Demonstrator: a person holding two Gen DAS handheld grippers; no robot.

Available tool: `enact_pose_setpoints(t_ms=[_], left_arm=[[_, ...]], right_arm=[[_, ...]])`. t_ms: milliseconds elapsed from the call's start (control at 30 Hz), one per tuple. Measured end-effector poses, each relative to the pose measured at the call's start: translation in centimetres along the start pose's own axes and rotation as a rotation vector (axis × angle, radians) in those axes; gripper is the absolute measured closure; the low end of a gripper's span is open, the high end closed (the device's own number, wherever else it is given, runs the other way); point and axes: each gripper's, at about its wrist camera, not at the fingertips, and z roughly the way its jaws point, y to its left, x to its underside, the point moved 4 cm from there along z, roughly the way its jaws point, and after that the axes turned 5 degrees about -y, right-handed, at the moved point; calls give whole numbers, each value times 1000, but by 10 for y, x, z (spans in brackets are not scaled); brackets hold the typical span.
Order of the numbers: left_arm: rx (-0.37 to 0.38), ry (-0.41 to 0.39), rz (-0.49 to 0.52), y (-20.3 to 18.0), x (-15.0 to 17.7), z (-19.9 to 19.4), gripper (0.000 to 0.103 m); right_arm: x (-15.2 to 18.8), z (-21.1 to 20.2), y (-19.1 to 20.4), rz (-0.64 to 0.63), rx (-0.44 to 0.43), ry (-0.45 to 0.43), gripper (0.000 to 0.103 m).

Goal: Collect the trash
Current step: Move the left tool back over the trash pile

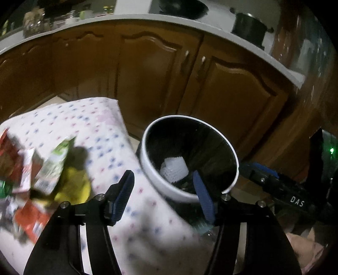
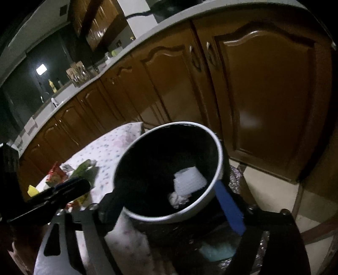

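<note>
White rim: the trash bin (image 1: 191, 169) is a round can with a white rim and a black inside, standing beside the table's edge, in front of brown cabinet doors (image 1: 147, 74).
Inside the bin: a white ribbed piece (image 2: 189, 179) lies at the bottom, and a small crumpled white wad (image 2: 176, 200) sits just beside it.
Table: a cloth with small blue and pink dots (image 1: 84, 127) covers it; the bin stands off its right corner.
Trash on the table: a heap of wrappers (image 1: 31, 173), red, green and white, with something yellow (image 1: 74, 186) among them, lies at the left side of the cloth, well apart from the bin; it is blurred.
Left gripper (image 1: 162, 196): held over the table's edge next to the bin, jaws standing apart, nothing between the blue pads.
Right gripper (image 2: 171, 203): held over the bin's mouth, jaws spread wide, nothing pinched; the white pieces lie below, inside the can.
Counter: a pale worktop (image 1: 147, 19) runs above the cabinets, with a dark pot (image 1: 249, 27) on it.
</note>
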Motion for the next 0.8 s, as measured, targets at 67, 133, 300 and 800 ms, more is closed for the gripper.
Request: enact_pose_setpoints(t_ms=[67,133,300,800], left_arm=[[-4,-12,-17,7,5,-14,44],[-21,-29,-30,16,12,-30,43],[-65,-53,-83,51,32,-66,42],[-222,-85,-226,153,76,-131,42]], right_arm=[[7,-6,10,2,-13,-12,12],[13,-8,21,4,-26,-10,12],[34,-14,49,29,-81,1,12],[76,0,139,-38,-193,70,12]])
